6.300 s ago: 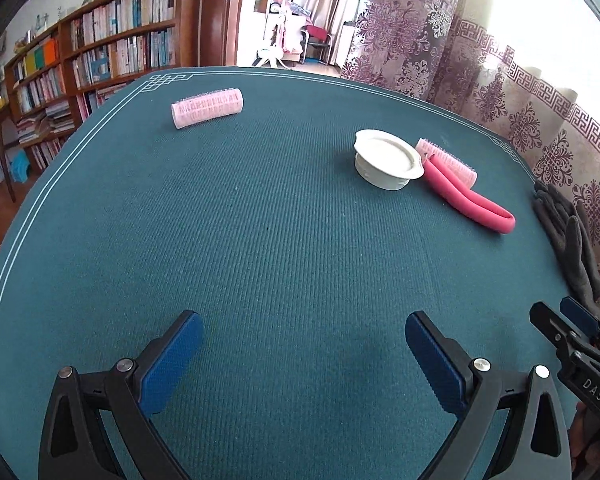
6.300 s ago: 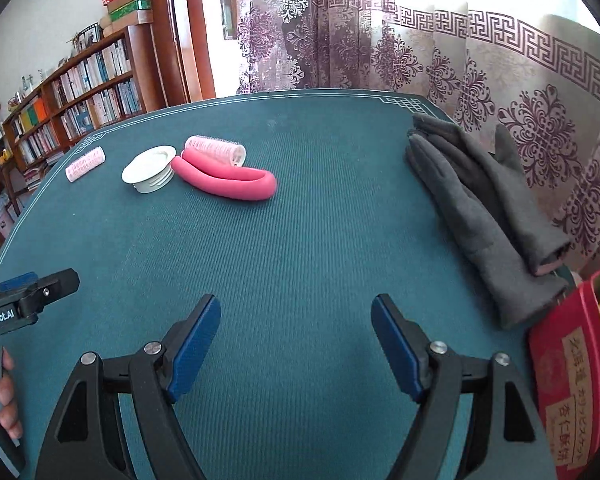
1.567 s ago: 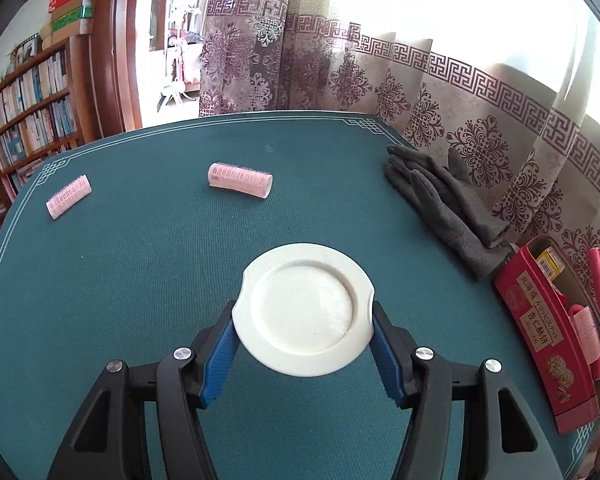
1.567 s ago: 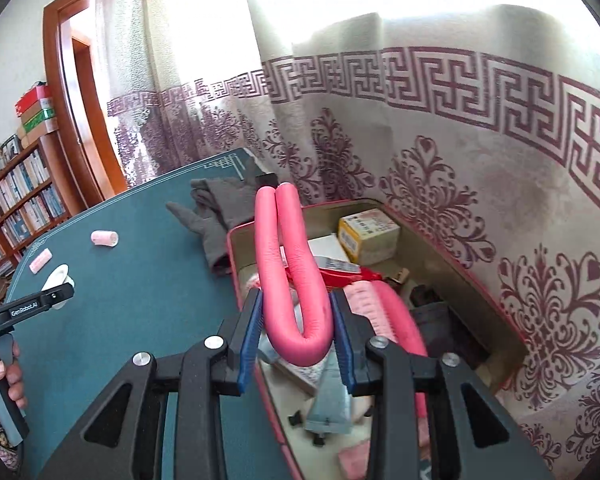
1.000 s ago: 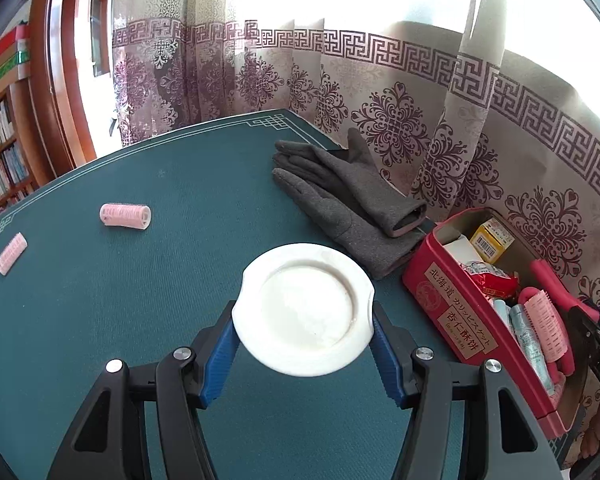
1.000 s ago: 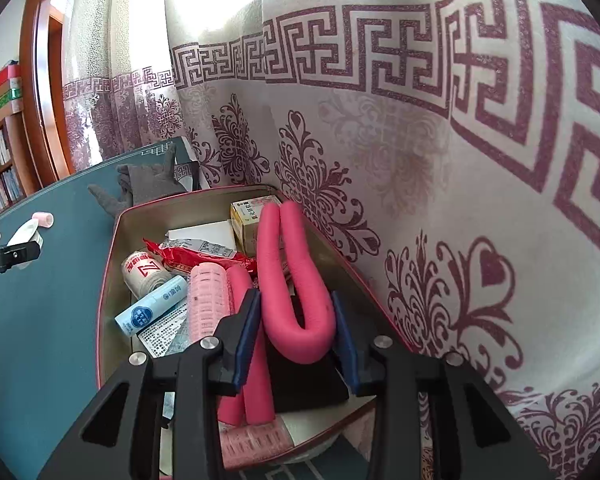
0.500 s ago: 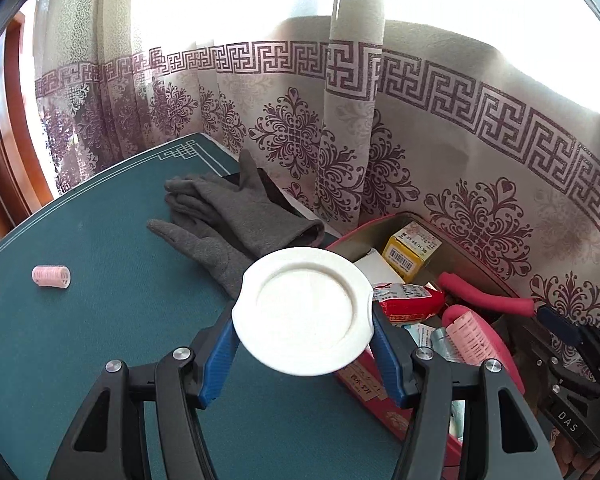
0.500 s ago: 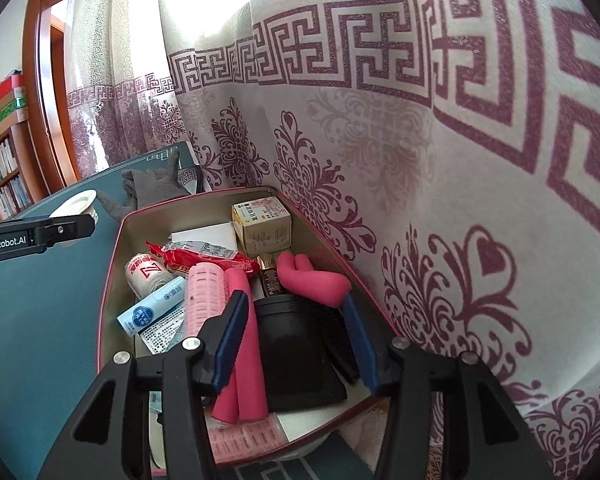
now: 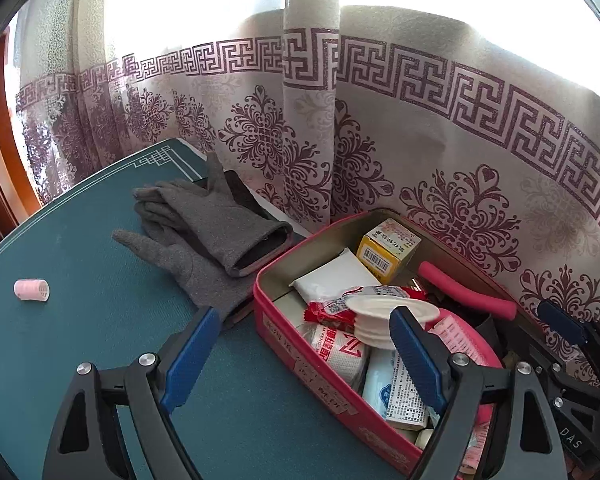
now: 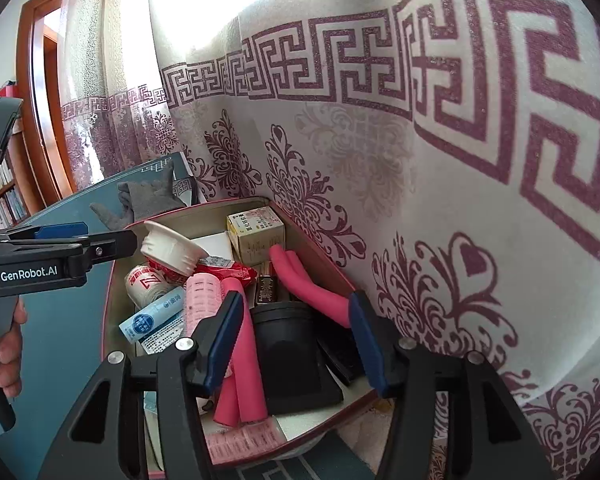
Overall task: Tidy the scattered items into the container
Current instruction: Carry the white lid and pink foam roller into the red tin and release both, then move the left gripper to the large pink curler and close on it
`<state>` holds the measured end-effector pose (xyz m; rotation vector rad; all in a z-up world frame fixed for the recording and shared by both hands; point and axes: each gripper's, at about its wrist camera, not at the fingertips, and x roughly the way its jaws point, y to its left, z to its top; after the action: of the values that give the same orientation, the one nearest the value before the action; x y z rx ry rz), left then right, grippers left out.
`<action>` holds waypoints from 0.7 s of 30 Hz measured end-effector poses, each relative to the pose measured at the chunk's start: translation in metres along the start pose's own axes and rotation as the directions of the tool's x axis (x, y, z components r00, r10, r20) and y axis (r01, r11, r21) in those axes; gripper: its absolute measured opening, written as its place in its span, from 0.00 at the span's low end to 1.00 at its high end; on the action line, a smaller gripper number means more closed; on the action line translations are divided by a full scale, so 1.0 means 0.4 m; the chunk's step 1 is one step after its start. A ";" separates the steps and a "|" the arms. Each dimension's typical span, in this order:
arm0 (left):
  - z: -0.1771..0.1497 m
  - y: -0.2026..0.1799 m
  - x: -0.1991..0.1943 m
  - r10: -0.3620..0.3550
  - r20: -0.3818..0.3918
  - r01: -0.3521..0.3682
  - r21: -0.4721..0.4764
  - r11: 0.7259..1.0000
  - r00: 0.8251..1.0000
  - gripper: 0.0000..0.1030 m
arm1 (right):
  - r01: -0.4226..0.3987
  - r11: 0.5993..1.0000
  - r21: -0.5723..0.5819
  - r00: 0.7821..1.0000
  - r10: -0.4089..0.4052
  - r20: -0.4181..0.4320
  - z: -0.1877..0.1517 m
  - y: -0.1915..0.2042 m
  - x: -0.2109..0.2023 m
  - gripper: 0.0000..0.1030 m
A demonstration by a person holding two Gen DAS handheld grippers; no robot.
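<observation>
moved: white lid (image 9: 388, 314) dropped from jaws | tilted in red tin (image 9: 300, 354)

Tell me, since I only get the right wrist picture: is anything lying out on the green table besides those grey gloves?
Observer: Yes. The left wrist view shows one pink hair roller lying alone on the table, well apart from the red tin.
Operator: Are the gloves close to that tin?
Observer: The grey gloves lie stacked, and the lower one's cuff reaches right up to the tin's outer wall.
Operator: Is the other claw holding the white lid?
Observer: No. The left gripper has its jaws opening with nothing between them. The white lid lies tipped on packets inside the tin.
</observation>
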<state>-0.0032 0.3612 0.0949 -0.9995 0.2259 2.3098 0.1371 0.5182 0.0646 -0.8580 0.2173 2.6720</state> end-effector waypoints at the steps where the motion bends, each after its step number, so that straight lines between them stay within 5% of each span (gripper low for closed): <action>1: -0.003 0.014 -0.001 0.008 -0.003 -0.008 -0.017 1.000 1.000 0.86 | -0.001 1.000 0.000 1.000 0.001 0.001 0.000 0.003 -0.001 0.61; 13: -0.083 0.164 -0.015 0.097 -0.056 -0.103 -0.125 0.987 0.994 0.86 | -0.020 0.999 0.048 0.998 0.017 0.063 0.015 0.025 -0.057 0.76; 21: -0.156 0.324 -0.048 0.180 -0.093 -0.196 -0.223 0.955 0.979 0.86 | -0.124 0.991 0.044 0.991 0.121 0.058 0.031 0.123 -0.065 0.77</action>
<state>-0.0319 0.2248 0.0546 -1.2240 0.0843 2.5188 0.1331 0.4685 0.0923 -0.7788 0.3290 2.7875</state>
